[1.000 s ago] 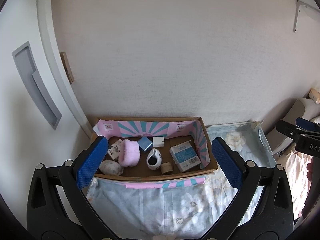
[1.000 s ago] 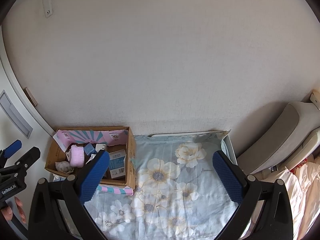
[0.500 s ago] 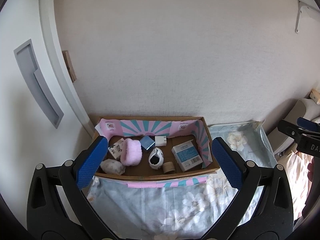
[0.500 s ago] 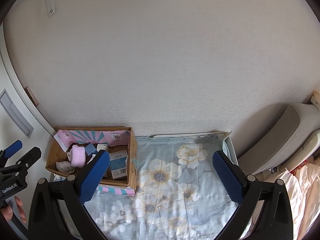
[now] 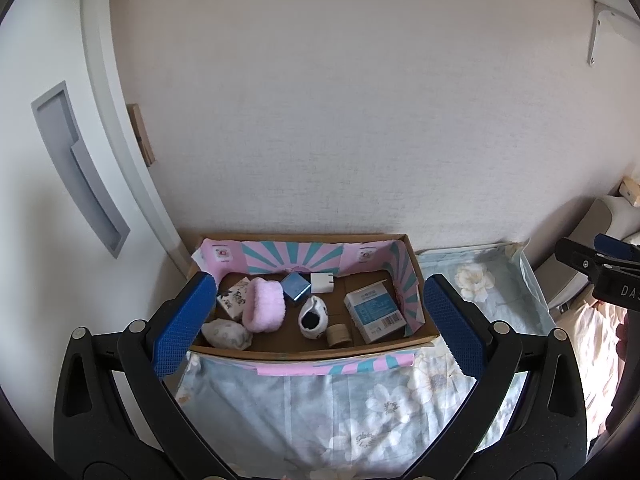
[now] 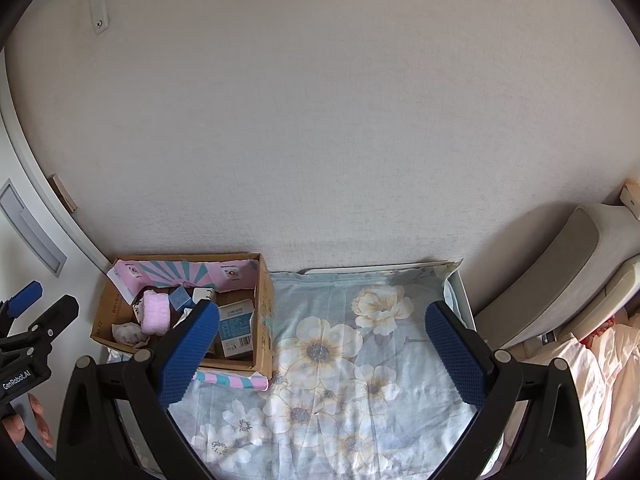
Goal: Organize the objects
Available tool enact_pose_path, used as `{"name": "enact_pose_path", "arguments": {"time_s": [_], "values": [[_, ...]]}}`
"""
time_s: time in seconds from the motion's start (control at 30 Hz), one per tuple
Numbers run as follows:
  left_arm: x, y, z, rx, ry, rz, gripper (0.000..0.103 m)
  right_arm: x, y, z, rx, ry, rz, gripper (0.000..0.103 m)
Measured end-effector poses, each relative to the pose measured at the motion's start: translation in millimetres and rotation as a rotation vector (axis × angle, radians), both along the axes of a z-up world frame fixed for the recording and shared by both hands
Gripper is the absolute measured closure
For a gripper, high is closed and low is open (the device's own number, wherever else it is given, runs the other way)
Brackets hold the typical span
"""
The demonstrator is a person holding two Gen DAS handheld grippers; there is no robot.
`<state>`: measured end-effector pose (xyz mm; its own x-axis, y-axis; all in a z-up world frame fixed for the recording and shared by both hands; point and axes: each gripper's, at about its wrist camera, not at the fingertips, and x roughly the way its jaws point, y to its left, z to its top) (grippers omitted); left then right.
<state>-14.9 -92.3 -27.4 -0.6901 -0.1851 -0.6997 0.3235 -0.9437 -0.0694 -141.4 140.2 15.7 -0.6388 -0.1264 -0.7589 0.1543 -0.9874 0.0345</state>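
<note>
Cardboard box (image 5: 304, 350) sits far left on floral cloth (image 6: 360, 380), w/ 1 pink pad (image 5: 265, 310), 2 white bundles, 1 blue cube (image 5: 295, 286), 1 white plug, 1 blue-white carton (image 5: 374, 312), 1 patterned packet, 1 tape roll. Left gripper (image 5: 316, 324) and right gripper (image 6: 320, 354) both wide, empty. Prob. start or end; next: pick 1 item.

In the right wrist view, a blue-padded gripper finger (image 6: 192, 354) hides the near middle of the brown cardboard box (image 6: 264, 320). Print on the white and blue carton (image 5: 374, 312) is too small to read. The other black gripper (image 5: 600, 276) is cut off at the right edge
</note>
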Motion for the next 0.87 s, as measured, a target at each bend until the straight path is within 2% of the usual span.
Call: {"name": "enact_pose_path", "arguments": {"time_s": [0.23,0.4,0.87], "values": [[1,2,-1,-0.013,-0.006,0.006,0.0,0,-1,0,0.001,-0.001,0.002,0.0],[3,9,-1,-0.073,-0.005,0.019,0.0,0,1,0,0.0,-0.001,0.006,0.0],[7,16,0,-0.072,0.027,-0.005,0.0,1,0,0,-0.006,0.001,0.014,0.0]]}}
